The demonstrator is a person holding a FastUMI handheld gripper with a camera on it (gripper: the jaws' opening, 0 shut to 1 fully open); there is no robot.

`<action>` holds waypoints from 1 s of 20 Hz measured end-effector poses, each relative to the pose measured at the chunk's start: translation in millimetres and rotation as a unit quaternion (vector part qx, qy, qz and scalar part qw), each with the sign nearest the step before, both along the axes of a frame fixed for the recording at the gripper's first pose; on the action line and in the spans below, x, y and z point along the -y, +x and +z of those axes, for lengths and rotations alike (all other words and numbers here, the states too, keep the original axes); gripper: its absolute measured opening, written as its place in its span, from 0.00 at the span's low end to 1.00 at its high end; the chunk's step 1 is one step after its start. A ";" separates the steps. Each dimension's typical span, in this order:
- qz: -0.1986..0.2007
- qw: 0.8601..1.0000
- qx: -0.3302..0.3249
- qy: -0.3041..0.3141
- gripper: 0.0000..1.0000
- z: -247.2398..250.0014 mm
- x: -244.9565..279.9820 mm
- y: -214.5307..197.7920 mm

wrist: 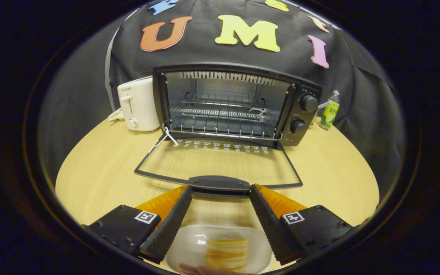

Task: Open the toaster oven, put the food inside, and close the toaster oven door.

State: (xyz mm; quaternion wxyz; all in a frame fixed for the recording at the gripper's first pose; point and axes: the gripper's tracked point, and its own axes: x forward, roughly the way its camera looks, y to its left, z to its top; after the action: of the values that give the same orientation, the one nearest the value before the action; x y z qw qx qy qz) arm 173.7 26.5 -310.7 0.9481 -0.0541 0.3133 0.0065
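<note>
Pancakes (227,254), stacked on a white plate (183,248), sit low between the spread fingers (220,225), which grip nothing. They look soft and liable to slide, so taking the stiff plate rim seems safer. Oven (235,103) stands open beyond, door (220,168) flat on the worktop (101,172), rack bare.
</note>
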 end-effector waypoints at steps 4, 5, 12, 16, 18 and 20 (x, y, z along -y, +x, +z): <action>-0.011 1.000 0.006 0.015 1.00 10.1 16.7 -12.8; -0.012 1.000 0.008 0.020 1.00 13.3 19.2 -18.4; -0.012 0.997 0.070 -0.005 1.00 17.0 30.9 -71.4; -0.023 0.996 0.080 0.010 1.00 13.1 26.3 -96.5; -0.026 0.995 0.094 0.021 1.00 9.4 18.6 -107.4; -0.023 0.994 0.102 0.015 1.00 3.5 13.4 -113.0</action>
State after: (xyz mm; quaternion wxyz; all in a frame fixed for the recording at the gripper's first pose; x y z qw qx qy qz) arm 60.7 13.1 -307.2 0.9758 -0.0331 0.2156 -0.0160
